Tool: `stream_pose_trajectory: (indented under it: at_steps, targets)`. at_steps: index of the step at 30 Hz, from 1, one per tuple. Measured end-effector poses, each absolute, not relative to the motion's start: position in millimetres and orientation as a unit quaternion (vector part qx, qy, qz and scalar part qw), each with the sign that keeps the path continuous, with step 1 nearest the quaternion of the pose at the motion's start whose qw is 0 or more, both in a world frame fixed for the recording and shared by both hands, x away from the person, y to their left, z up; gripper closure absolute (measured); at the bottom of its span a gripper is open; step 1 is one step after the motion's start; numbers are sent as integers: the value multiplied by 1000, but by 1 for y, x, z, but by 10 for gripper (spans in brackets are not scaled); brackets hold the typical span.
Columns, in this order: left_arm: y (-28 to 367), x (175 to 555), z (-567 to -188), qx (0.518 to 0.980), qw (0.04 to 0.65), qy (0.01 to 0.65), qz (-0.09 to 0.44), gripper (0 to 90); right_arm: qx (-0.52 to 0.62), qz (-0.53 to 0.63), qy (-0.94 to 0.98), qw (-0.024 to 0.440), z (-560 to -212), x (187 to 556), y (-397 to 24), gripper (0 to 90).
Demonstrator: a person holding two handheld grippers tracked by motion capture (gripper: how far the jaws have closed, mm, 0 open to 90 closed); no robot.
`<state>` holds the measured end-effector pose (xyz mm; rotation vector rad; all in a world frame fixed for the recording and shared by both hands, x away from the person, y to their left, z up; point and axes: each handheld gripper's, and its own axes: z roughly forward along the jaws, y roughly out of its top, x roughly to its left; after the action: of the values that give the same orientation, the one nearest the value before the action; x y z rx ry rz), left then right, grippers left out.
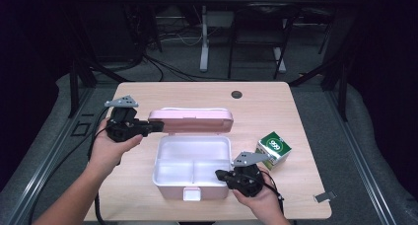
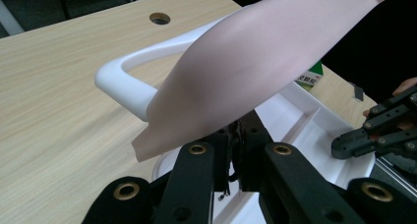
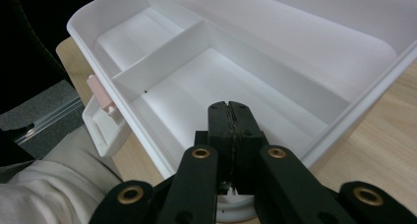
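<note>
At frame centre on the wooden tabletop (image 1: 276, 106), open pink plastic lunch box (image 1: 192, 173); left claw (image 1: 156, 127) clenched on its raised pink lid (image 1: 191, 120), right claw (image 1: 220, 174) clenched on the white rim.

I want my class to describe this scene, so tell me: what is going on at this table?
A person works at a wooden table with two black grippers. The left gripper is shut on the edge of the pink plastic lid, holding it up. The right gripper is shut at the right rim of the open white divided lunch box, whose compartments are empty. A small green-and-white carton stands to its right.
</note>
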<state>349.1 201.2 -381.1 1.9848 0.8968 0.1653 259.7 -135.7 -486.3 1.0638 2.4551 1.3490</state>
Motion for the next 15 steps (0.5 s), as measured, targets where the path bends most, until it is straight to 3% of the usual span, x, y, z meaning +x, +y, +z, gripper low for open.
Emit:
stream_pose_trajectory:
  at_steps: [15]
  targets:
    - [200,375,-388,790,462,395,82,816,356,454,813,72,-487,259,-136,882]
